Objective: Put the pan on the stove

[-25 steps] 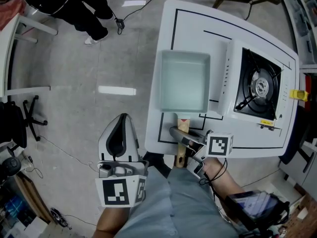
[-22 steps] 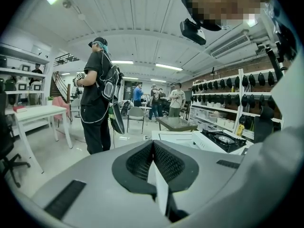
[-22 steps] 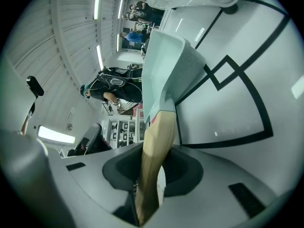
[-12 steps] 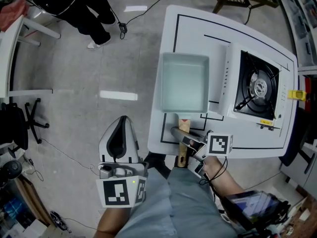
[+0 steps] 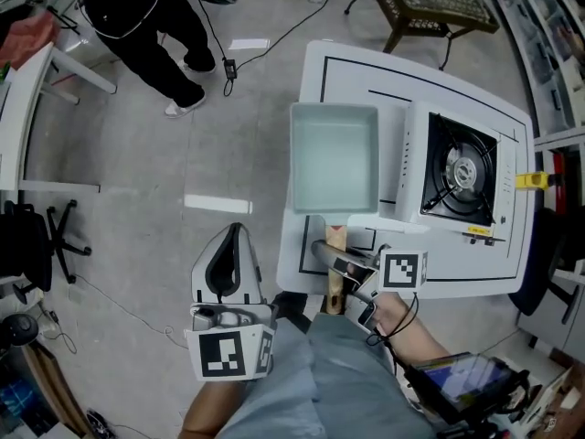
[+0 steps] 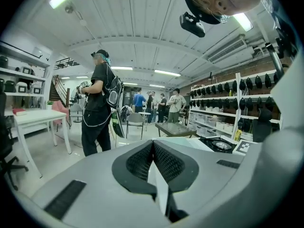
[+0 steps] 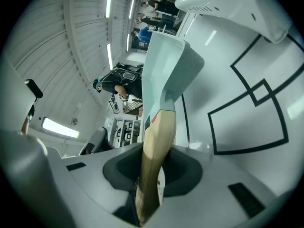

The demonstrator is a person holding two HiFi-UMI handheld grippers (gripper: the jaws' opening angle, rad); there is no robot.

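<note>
Right gripper [image 5: 331, 254] jaws just closing on handle [image 5: 336, 236]; pan [image 5: 335, 158] raised.

This is a research lab or workshop rather than a home. Ahead of the left gripper [image 6: 153, 144], people [image 6: 161, 103] stand among open shelving [image 6: 223, 108] stacked with bins, under ceiling strip lights [image 6: 166, 73]. To its right, a portable stove [image 5: 460, 174] sits on a white table [image 5: 343, 79] marked with black lines, over a bare concrete floor [image 5: 238, 135].

Square mint-green pan [image 5: 334, 158], upright, wooden-handled, just beside the white stove [image 5: 413, 167] with black burner top
</note>
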